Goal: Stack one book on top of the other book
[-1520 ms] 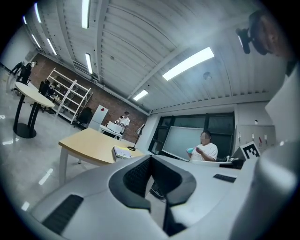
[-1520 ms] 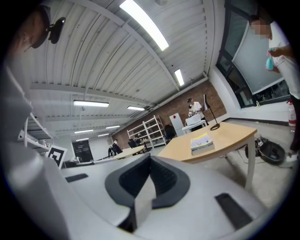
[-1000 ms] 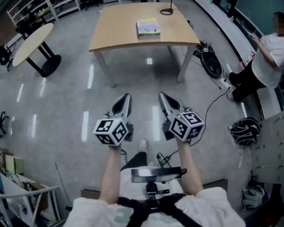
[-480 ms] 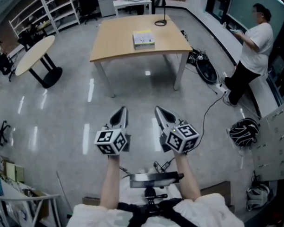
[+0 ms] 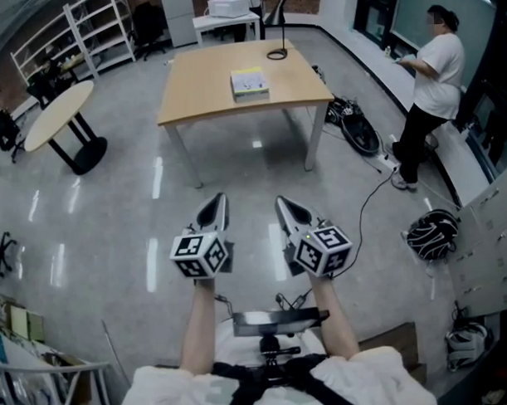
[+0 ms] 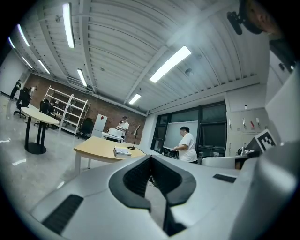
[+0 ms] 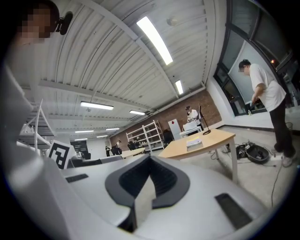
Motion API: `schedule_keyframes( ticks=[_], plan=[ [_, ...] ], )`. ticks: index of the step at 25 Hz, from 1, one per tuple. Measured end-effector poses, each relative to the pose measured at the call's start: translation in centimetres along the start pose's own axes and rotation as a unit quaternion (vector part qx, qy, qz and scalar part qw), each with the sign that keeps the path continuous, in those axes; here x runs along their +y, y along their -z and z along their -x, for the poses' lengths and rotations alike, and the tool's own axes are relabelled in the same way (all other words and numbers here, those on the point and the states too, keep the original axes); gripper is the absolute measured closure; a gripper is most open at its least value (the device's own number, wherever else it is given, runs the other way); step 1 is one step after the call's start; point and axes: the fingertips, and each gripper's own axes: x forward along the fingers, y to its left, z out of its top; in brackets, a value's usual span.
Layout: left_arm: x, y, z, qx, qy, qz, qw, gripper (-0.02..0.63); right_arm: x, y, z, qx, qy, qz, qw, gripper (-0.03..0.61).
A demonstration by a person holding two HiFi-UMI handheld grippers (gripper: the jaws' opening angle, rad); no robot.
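Note:
A light wooden table (image 5: 208, 87) stands far ahead on the grey floor. On it lies a small pile of books (image 5: 249, 83) with a yellow-green and white cover; I cannot tell from here whether it is one book or two. The pile also shows small in the left gripper view (image 6: 123, 151) and the right gripper view (image 7: 194, 143). My left gripper (image 5: 216, 205) and right gripper (image 5: 284, 205) are held side by side over the floor, well short of the table. Both point level toward it, shut with nothing between their jaws.
A person in a white shirt (image 5: 430, 71) stands at a counter to the right. A round table (image 5: 58, 113) is at the left, and shelves (image 5: 90, 33) at the back left. A black lamp base (image 5: 275, 54) sits on the table. Cables, a wheel (image 5: 359, 129) and a helmet (image 5: 429, 233) lie on the floor at right.
Both grippers, still shut, have moved forward over the floor toward the table. The table and books sit lower in the head view. The person at right has come further into view.

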Motion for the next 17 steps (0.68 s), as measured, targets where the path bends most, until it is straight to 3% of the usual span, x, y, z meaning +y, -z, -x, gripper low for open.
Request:
schedule_keyframes(
  ticks=[17],
  plan=[
    [0.9,-0.1,1.2,0.001,-0.001,0.003,1.0,0.598,2.0,-0.2,-0.3,0.013,0.007,0.021,1.0,0.58]
  ],
)
